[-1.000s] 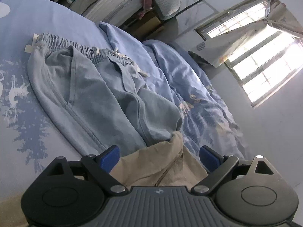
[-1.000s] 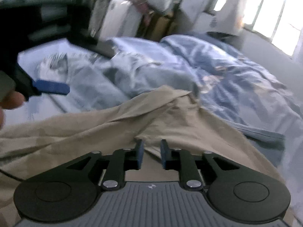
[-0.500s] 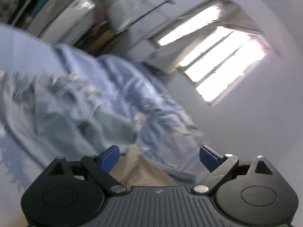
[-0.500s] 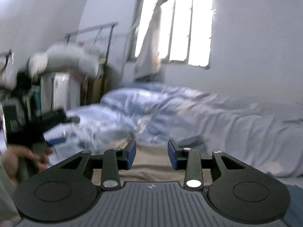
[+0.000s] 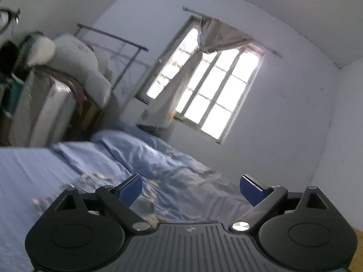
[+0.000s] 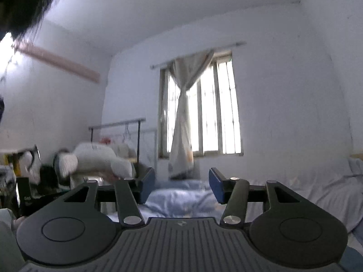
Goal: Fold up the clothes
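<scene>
Both claws empty, raised over the bed.
Left claw (image 5: 190, 189) stands spread wide; right claw (image 6: 181, 187) is opening, nothing between its pads. Blurred clothes (image 5: 90, 181) lie on the blue bed (image 5: 29, 172) beneath the left claw.

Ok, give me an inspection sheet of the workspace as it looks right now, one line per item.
Surface: bed with a blue sheet, and a rumpled blue duvet along the wall.
Job's things: nothing clearly seen; a blurred patch at the bed's near edge cannot be identified.
Clutter: big white plush toy on stacked storage.
Grippers: left hand-held gripper open, empty; right hand-held gripper opening, nothing between its jaws.
Cables: nothing seen.
Surroundings: window with a knotted curtain, clothes rail, white walls.
</scene>
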Demonstrator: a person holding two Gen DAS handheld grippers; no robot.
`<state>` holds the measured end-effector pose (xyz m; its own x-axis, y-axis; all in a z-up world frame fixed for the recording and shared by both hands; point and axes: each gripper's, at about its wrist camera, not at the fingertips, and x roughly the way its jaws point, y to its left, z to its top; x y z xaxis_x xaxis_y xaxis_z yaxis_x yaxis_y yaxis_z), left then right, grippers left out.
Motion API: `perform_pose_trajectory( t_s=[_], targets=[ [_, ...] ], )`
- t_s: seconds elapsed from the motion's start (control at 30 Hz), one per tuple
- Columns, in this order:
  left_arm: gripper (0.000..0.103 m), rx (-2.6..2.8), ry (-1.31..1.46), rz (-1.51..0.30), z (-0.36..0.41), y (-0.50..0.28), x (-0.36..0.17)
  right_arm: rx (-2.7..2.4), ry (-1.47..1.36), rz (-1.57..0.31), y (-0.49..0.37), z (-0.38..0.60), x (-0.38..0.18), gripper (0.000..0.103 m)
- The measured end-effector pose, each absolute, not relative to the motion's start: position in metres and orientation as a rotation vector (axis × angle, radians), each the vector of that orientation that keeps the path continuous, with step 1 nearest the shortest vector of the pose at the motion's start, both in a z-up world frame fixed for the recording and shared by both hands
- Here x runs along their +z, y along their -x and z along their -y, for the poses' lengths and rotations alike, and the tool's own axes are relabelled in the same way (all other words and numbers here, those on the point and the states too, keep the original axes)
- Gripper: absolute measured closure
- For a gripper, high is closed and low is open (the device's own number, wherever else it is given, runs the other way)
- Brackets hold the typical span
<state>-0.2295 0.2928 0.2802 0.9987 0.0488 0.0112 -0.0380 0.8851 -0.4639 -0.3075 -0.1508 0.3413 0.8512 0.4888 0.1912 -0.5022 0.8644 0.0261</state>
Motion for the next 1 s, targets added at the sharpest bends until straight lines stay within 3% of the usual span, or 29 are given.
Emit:
perform_pose_trajectory(
  t_s=[0.27, 0.57, 0.7, 1.0],
  targets=[
    [0.006, 0.13, 0.422, 0.074, -0.297, 0.275, 0.315, 0.546, -0.185, 0.231, 0.349, 0.183, 0.368, 0.047],
    [0.006, 0.16, 0.386, 0.08, -0.292, 0.291, 0.324, 0.564, -0.215, 0.229, 0.349, 0.19, 0.372, 0.032],
    [0.006, 0.165, 0.387, 0.019, -0.293, 0.284, 0.307, 0.552, -0.228, 0.187, 0.334, 0.189, 0.357, 0.024],
    [0.006, 0.161, 0.405, -0.234, -0.284, 0.241, 0.217, 0.533, -0.274, -0.008, 0.254, 0.157, 0.25, 0.023]
  ],
)
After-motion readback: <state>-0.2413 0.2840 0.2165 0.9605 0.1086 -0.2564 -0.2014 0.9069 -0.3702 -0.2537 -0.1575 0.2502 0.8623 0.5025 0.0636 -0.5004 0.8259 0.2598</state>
